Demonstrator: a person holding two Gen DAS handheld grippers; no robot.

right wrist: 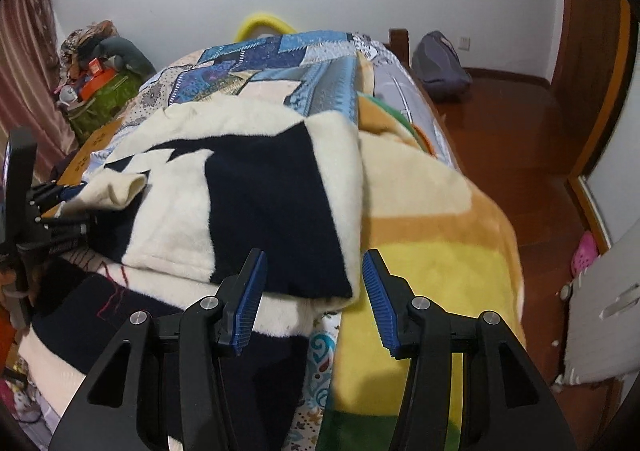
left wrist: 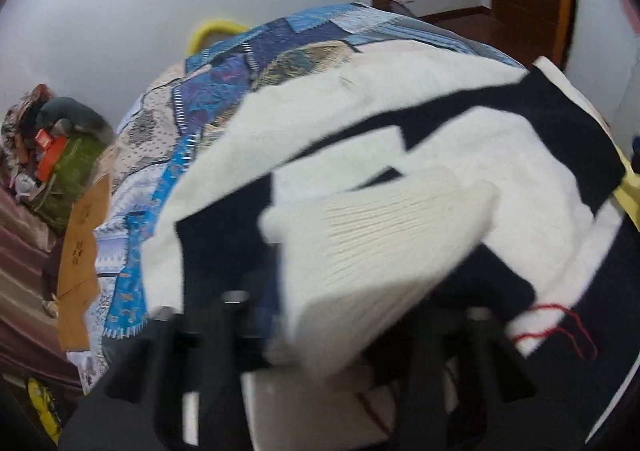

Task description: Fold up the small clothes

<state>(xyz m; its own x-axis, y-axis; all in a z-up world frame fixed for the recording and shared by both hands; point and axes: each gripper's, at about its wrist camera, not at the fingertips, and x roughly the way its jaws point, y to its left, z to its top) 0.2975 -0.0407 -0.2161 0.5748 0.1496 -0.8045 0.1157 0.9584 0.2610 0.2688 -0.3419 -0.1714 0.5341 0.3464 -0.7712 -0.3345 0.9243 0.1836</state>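
A cream and navy fleece garment (right wrist: 248, 187) lies folded on the bed; it also fills the left wrist view (left wrist: 460, 147). My left gripper (left wrist: 352, 315) is shut on its ribbed cream cuff (left wrist: 384, 235), which drapes over the fingers and hides the tips. In the right wrist view the left gripper (right wrist: 68, 207) shows at the left edge, holding the cuff (right wrist: 120, 187). My right gripper (right wrist: 314, 291) is open and empty, just above the garment's near right corner.
A blue patchwork quilt (right wrist: 280, 63) covers the far bed. A yellow and orange blanket (right wrist: 432, 219) lies to the right. Clutter (right wrist: 100, 79) is piled at the left wall. Wooden floor (right wrist: 520, 123) and a bag (right wrist: 440, 59) lie right of the bed.
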